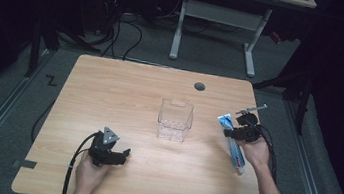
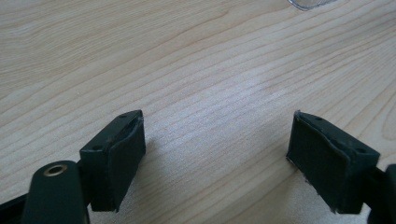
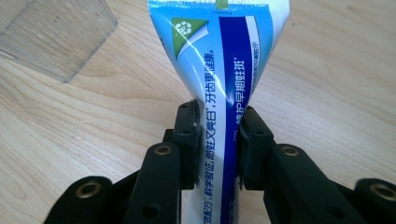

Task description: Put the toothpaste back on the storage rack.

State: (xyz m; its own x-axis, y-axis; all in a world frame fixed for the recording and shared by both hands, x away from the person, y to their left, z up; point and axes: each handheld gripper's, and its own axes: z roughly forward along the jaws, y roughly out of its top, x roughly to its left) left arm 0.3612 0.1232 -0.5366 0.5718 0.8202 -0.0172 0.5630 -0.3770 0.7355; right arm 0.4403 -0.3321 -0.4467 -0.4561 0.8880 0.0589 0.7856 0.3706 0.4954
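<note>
A blue and white toothpaste tube (image 1: pixel 232 141) lies slanted at the right of the wooden table (image 1: pixel 125 91). My right gripper (image 1: pixel 232 132) is shut on the toothpaste tube (image 3: pixel 224 84), its two black pads pressing the tube's sides just below the flat crimped end. A clear plastic box (image 1: pixel 175 120) stands open-topped at the table's middle, left of the tube; its corner (image 3: pixel 58 37) is at the upper left of the right gripper view. Near the front left, my left gripper (image 1: pixel 124 155) rests low over bare wood, jaws wide open (image 2: pixel 215 154) with nothing between them.
A round cable hole (image 1: pixel 199 86) sits in the far part of the table. Beyond the far edge stands a white desk frame (image 1: pixel 217 27) on grey floor. A clear edge of the box (image 2: pixel 310 3) peeks in at the top of the left gripper view.
</note>
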